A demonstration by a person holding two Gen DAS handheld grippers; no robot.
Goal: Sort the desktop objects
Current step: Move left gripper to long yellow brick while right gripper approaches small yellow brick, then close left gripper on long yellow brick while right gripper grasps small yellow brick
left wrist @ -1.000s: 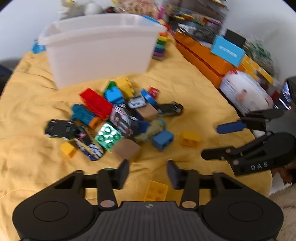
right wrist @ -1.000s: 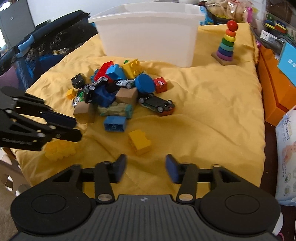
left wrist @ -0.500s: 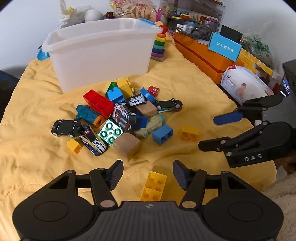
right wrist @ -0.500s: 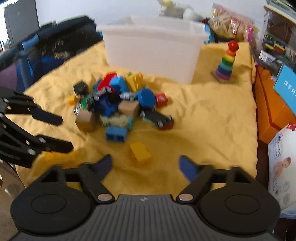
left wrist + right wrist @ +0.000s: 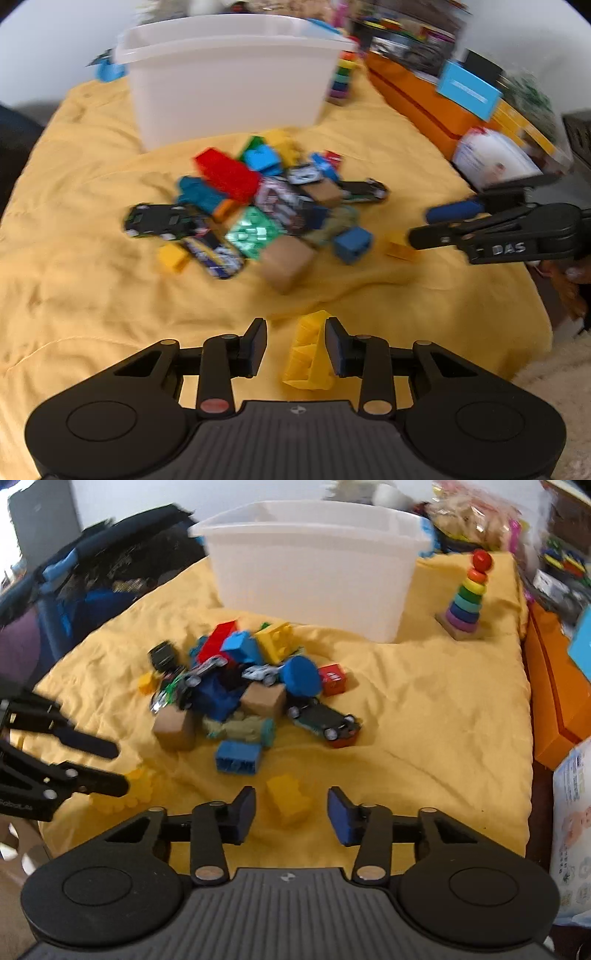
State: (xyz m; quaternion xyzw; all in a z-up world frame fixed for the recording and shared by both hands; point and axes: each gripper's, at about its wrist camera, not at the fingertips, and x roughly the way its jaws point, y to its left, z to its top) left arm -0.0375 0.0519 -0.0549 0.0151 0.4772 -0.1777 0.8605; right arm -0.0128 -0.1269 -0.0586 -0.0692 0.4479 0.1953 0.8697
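Yellow bricks are straddled by both closing grippers in front of the white bin (image 5: pixel 314 565): flat brick (image 5: pixel 308 354) touched by one left gripper (image 5: pixel 295 345) pad, small brick (image 5: pixel 288 801) untouched inside the right gripper (image 5: pixel 291 812).

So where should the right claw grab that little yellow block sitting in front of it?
Probably by its two long flat sides. The yellow block lies on the yellow cloth, apart from the toy pile, already between the fingers of the right claw, whose jaws have just been closing without touching it. Coming down from above, as the claw points now, looks best: the studded top is bumpy, while the sides look smooth.
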